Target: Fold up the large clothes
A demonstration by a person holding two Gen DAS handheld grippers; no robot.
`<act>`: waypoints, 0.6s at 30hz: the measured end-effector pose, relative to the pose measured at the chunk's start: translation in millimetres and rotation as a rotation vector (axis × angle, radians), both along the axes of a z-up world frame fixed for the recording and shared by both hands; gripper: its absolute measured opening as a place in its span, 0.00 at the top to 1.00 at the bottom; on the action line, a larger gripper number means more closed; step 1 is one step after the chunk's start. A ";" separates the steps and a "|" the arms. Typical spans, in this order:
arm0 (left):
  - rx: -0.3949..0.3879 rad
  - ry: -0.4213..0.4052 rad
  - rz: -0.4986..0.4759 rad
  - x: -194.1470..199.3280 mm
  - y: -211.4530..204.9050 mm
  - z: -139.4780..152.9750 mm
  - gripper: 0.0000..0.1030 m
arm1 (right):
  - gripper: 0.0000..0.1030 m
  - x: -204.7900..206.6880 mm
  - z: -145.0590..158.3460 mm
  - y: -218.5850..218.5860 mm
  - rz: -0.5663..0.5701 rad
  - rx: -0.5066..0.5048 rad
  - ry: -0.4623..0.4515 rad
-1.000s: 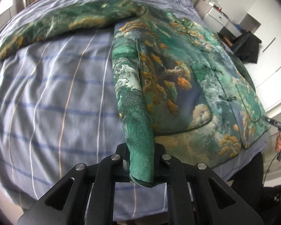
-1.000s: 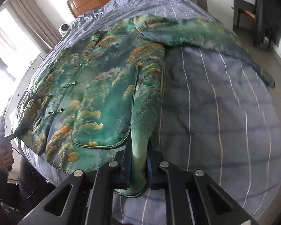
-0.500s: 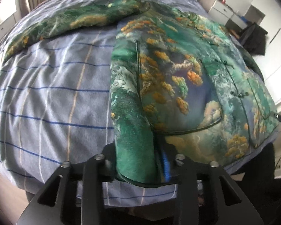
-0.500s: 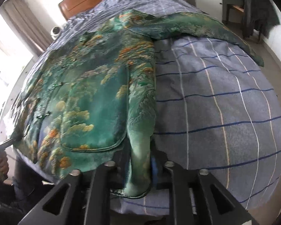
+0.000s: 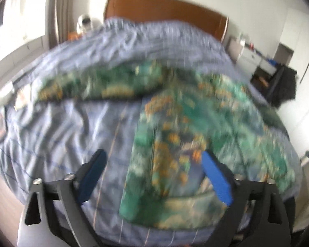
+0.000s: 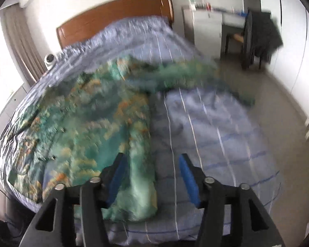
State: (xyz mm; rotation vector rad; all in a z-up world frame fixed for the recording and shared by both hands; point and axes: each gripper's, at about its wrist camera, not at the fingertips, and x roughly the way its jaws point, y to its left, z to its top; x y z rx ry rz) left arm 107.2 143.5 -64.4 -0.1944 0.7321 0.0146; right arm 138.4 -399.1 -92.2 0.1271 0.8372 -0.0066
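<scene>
Green patterned jacket [image 5: 175,135] lies flat on the striped blue bedspread [image 5: 76,127] (both views blurred), while the left gripper [image 5: 152,160] and right gripper [image 6: 150,162], jaws just opened, hover above its hem, pressing nothing.

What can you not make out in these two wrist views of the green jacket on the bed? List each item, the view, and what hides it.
- Print and fastenings of the green jacket: both views, motion blur.
- Jacket's near hem: right wrist view, partly behind the right gripper.
- Items at the bed's left edge: left wrist view, blurred and small.
- Things on the white cabinet: right wrist view, too small.
- Whoever holds the tool at the right edge: left wrist view, cut off.
</scene>
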 end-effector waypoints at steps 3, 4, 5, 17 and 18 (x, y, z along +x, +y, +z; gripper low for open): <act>0.035 -0.113 0.024 -2.0 -12.4 24.0 0.02 | 0.30 -4.8 22.4 25.7 0.028 -0.052 -0.074; 0.044 -0.140 0.023 -1.5 -18.6 30.3 0.02 | 0.27 -5.9 29.4 32.7 0.033 -0.067 -0.094; 0.044 -0.149 0.018 -0.4 -22.1 33.2 0.02 | 0.22 -13.3 35.2 36.5 0.037 -0.076 -0.116; -0.038 -0.123 -0.004 -2.4 -52.7 22.0 0.02 | 0.21 -35.2 59.7 76.0 0.084 -0.140 -0.178; -0.020 -0.123 -0.007 -2.1 -54.7 22.4 0.02 | 0.21 -36.4 60.4 77.9 0.091 -0.141 -0.184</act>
